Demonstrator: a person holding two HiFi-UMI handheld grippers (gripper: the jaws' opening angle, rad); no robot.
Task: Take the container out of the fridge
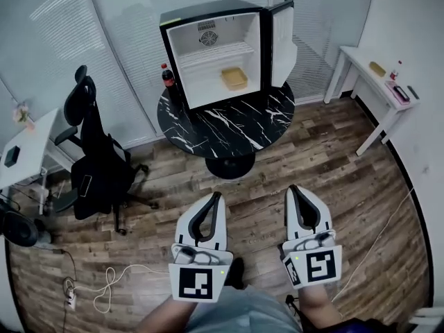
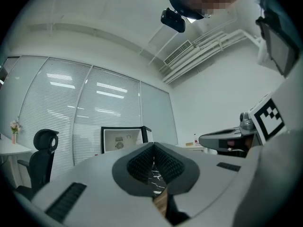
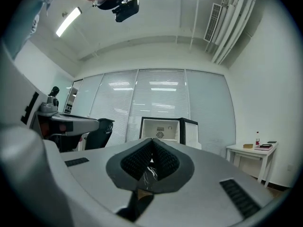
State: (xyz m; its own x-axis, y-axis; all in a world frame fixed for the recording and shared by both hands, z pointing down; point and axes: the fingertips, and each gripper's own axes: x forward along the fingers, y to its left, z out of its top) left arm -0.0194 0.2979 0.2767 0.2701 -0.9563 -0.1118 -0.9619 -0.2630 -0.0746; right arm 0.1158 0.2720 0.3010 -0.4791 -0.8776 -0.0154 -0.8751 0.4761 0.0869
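Fridge (image 1: 215, 54): small, black, on a round black marble worktop (image 1: 229, 127); door (image 1: 283, 41) swung open at its right side.
Container (image 1: 234, 78): shallow, yellowish, inside the fridge, below the shelf, right of centre.
Bottle (image 1: 168, 80): dark, red cap, just left of the fridge.
Left hand-held gripper (image 1: 213, 198): well in front of the fridge, over the floor; jaw tips together, nothing held.
Right hand-held gripper (image 1: 295, 189): beside it, likewise closed and empty.
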